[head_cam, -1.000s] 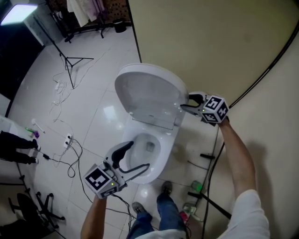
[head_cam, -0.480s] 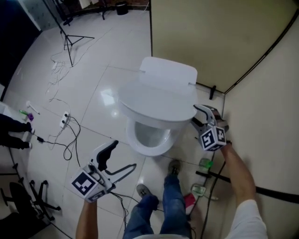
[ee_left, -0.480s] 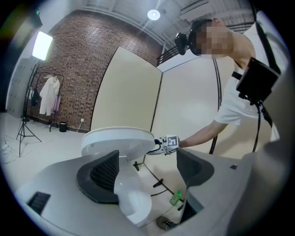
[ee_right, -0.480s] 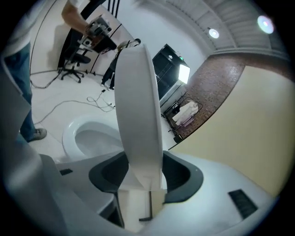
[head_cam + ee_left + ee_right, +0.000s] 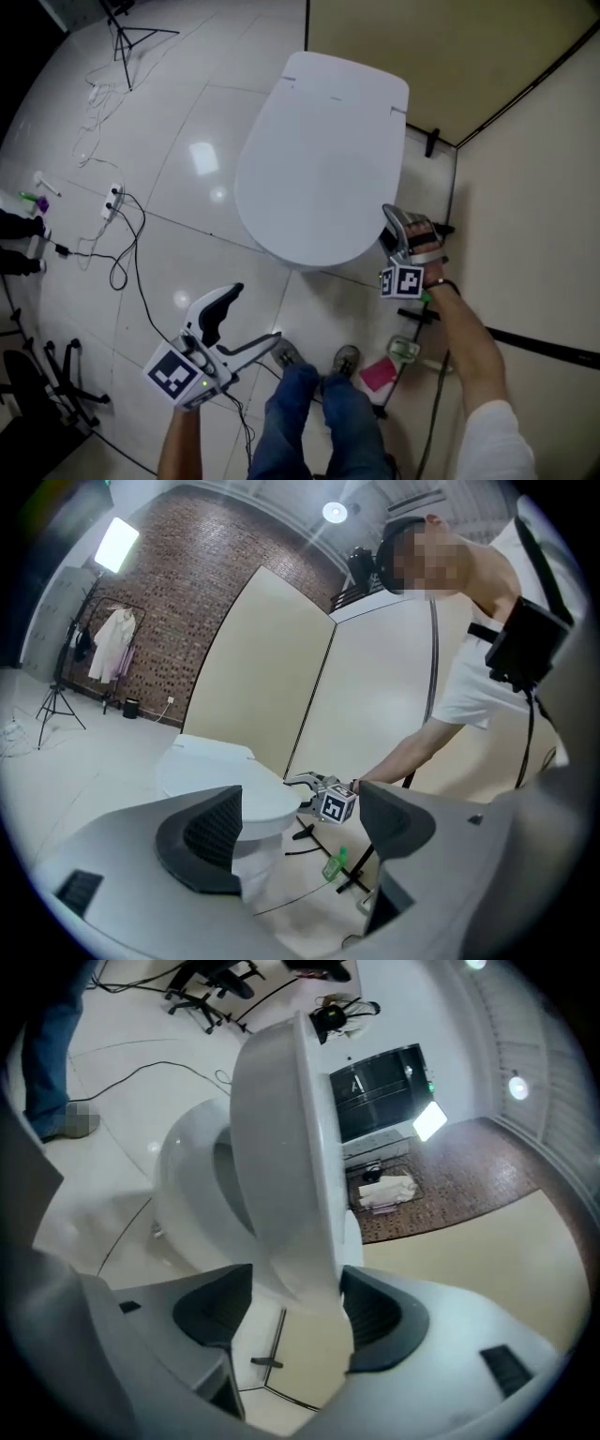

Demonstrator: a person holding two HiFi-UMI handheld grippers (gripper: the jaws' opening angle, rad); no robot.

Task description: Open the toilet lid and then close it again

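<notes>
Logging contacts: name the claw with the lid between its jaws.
The right claw: its jaws, just now opening, straddle the toilet lid's rim. The left claw hangs clear, empty.

White tiled floor (image 5: 197,122), beige partition walls (image 5: 487,47), brick wall (image 5: 187,602) behind.

Toilet lid (image 5: 319,159) seemingly down; power strip (image 5: 113,200) lies left.

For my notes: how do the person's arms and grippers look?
Left gripper and right gripper: pale grey, black pads, a cube of black-and-white square markers. White short sleeve on the right arm. The right gripper's jaws have just been opening with the toilet lid between them.
</notes>
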